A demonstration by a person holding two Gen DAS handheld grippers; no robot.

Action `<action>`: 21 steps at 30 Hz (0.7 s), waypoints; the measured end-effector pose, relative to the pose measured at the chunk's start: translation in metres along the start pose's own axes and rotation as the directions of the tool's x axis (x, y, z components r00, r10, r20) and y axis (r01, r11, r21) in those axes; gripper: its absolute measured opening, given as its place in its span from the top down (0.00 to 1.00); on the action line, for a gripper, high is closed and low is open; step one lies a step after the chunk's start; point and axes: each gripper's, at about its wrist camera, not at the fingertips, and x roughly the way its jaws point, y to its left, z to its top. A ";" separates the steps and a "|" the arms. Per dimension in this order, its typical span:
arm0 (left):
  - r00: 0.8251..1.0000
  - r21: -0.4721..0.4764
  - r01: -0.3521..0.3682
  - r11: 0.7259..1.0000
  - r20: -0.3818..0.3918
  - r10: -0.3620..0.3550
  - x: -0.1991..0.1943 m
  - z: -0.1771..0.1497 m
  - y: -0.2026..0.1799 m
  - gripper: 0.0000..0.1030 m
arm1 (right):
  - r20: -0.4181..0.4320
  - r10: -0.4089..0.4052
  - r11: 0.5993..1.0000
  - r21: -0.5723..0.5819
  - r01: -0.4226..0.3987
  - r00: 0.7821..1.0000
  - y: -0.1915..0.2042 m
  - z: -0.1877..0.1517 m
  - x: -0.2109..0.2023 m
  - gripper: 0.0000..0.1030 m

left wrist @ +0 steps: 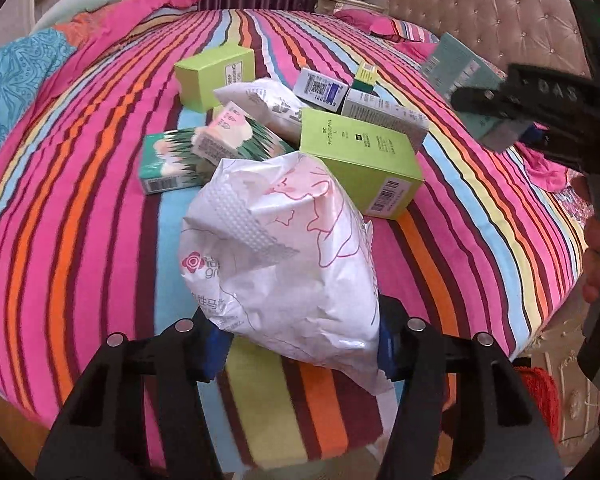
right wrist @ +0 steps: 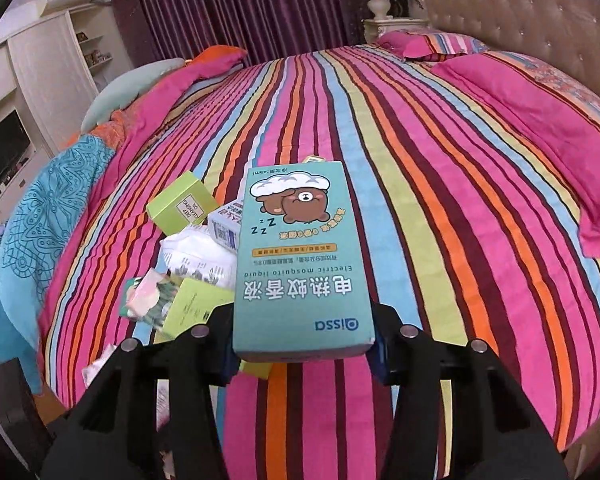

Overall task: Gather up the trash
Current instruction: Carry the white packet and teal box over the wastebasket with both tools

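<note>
A crumpled white plastic bag [left wrist: 284, 248] with pink line drawings is lifted off the striped bed, and my left gripper [left wrist: 300, 344] is shut on its lower end. My right gripper [right wrist: 302, 354] is shut on a teal mosquito-liquid box [right wrist: 300, 256] with a sleeping bear on it. That box [left wrist: 460, 76] and the right gripper [left wrist: 512, 120] also show at the upper right of the left wrist view. More trash lies on the bed: a lime green box [left wrist: 360, 164], a second lime box [left wrist: 214, 76], a green patterned box [left wrist: 172, 164], another white bag [left wrist: 260, 104] and small cartons [left wrist: 324, 88].
The striped bedspread [right wrist: 440, 200] covers a large bed with a tufted headboard [right wrist: 520, 12]. Pink pillows [right wrist: 540, 128] lie at the right, a blue patterned quilt [right wrist: 48, 208] at the left. A white cabinet with a screen [right wrist: 4, 152] stands beyond the bed. A hand [left wrist: 598, 256] holds the right gripper.
</note>
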 end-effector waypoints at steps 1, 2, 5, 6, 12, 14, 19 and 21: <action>1.000 0.000 0.000 1.000 0.002 0.000 -0.004 -0.002 0.001 0.46 | 0.001 0.001 1.000 0.002 -0.001 1.000 -0.001 -0.003 -0.004 0.55; 1.000 -0.001 0.000 1.000 0.006 0.000 -0.009 -0.004 0.003 0.46 | 0.004 0.002 1.000 0.003 -0.002 1.000 -0.001 -0.007 -0.010 0.55; 1.000 0.002 0.002 1.000 0.007 -0.002 -0.024 -0.014 0.006 0.46 | 0.001 0.006 1.000 -0.003 -0.006 1.000 0.001 -0.020 -0.024 0.55; 1.000 0.005 -0.001 1.000 0.009 0.001 -0.028 -0.016 0.007 0.46 | -0.001 0.009 1.000 -0.003 -0.009 1.000 0.001 -0.025 -0.028 0.55; 1.000 0.028 0.002 1.000 0.011 -0.002 -0.056 -0.042 0.010 0.46 | -0.023 0.018 1.000 -0.004 -0.018 1.000 0.004 -0.055 -0.050 0.55; 1.000 0.039 0.009 0.999 0.006 -0.009 -0.066 -0.055 0.010 0.46 | -0.031 0.021 1.000 -0.006 -0.021 0.999 0.006 -0.067 -0.057 0.55; 0.999 0.061 0.026 0.998 -0.023 -0.024 -0.082 -0.086 0.008 0.46 | -0.078 0.028 0.999 -0.015 -0.029 0.997 0.011 -0.100 -0.069 0.55; 0.999 0.071 0.031 0.997 -0.041 -0.028 -0.087 -0.102 0.009 0.46 | -0.097 0.035 0.999 -0.012 -0.036 0.995 0.013 -0.117 -0.074 0.55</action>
